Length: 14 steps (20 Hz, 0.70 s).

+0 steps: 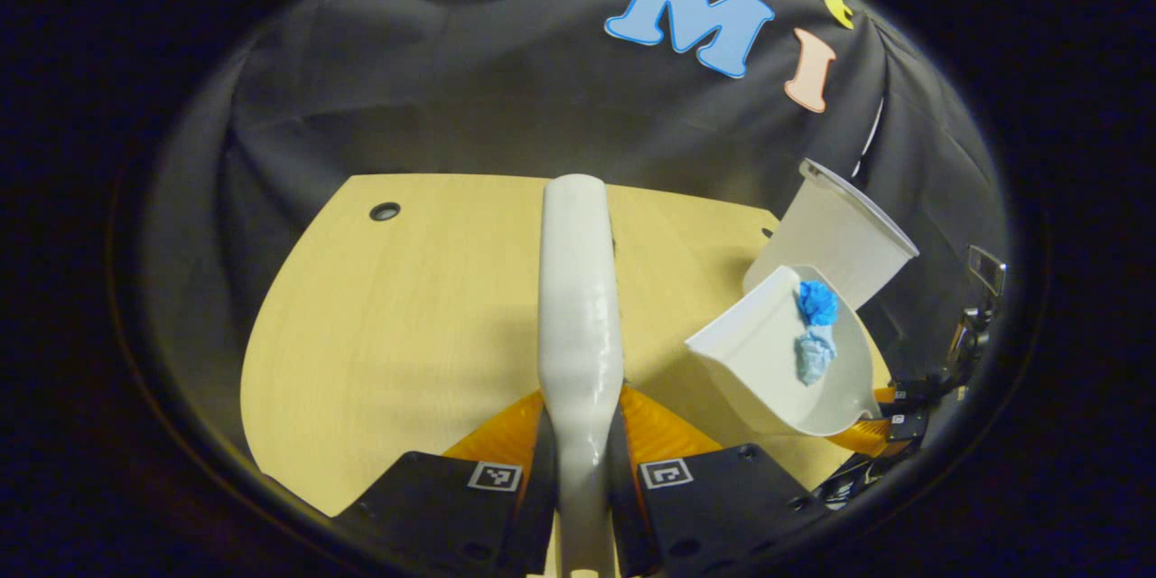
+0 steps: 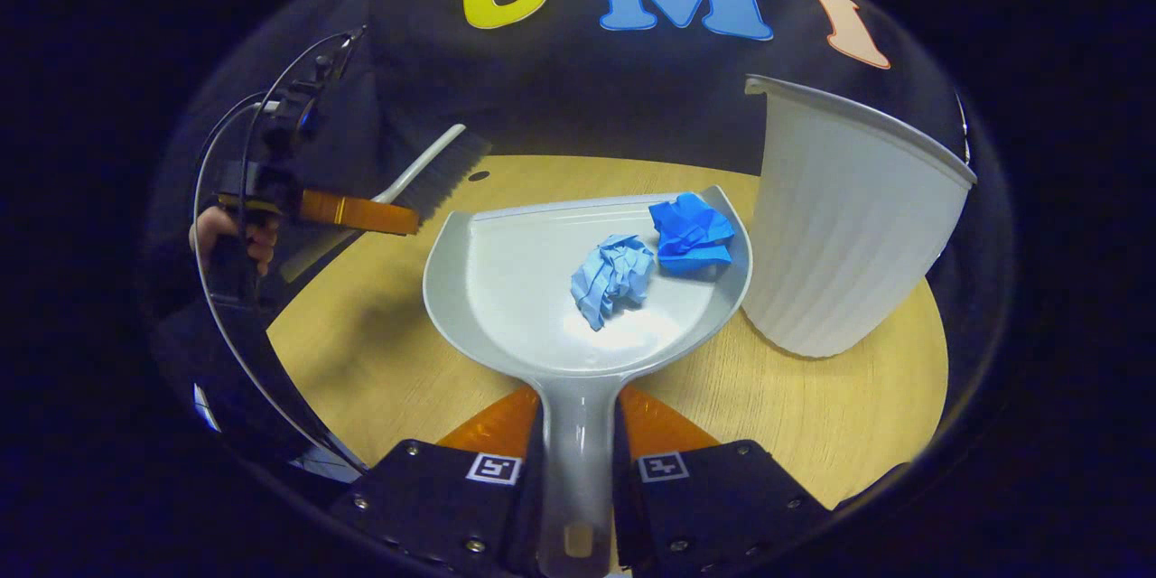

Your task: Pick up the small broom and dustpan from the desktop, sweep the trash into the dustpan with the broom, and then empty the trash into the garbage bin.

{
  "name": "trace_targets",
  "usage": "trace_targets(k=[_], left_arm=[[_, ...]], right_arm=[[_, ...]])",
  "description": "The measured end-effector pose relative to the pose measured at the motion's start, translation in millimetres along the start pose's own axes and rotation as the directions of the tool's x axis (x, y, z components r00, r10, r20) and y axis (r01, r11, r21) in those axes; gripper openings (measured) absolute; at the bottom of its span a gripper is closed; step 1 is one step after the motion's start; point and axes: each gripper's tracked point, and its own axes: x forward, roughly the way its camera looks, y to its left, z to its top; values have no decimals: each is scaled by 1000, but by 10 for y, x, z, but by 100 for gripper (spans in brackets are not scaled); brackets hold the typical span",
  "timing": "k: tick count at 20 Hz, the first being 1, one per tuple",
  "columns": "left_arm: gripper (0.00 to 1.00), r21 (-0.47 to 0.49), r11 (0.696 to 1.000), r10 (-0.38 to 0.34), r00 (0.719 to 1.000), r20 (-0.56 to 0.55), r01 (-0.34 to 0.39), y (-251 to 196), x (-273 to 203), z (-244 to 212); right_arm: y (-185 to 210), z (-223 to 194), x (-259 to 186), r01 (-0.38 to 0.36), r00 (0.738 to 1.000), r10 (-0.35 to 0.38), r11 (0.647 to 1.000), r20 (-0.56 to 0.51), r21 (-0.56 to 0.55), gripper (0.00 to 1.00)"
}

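Observation:
My left gripper (image 1: pixel 581 415) is shut on the white handle of the small broom (image 1: pixel 578 289), which points forward over the wooden desktop (image 1: pixel 388 334). To its right the white dustpan (image 1: pixel 759 361) is held off the desktop and tilted. My right gripper (image 2: pixel 578 411) is shut on the dustpan's handle; the dustpan (image 2: pixel 515 289) carries a light-blue paper wad (image 2: pixel 612 275) and a dark-blue paper wad (image 2: pixel 691 233). The white ribbed garbage bin (image 2: pixel 849 217) stands just right of the pan's front corner. The broom (image 2: pixel 433 172), bristles up, is held at the far left.
A person's hand (image 2: pixel 230 239) holds the left gripper (image 2: pixel 361 215), with cables looping above it. A round cable hole (image 1: pixel 385 211) sits near the desktop's far left. The desktop (image 2: pixel 813 415) ends in a curved edge close to the bin.

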Motion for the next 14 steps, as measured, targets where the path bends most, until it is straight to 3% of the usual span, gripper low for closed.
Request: trace_targets(k=[9,14], left_arm=[[34,-91,995,31,999,19,-29,775,-285,-296],[34,-112,994,20,1000,8,-19,691,-279,-473]], right_arm=[[112,111,-13,-114,985,88,978,151,175,32],[131,146,22,-137,963,78,966,259,220,32]])
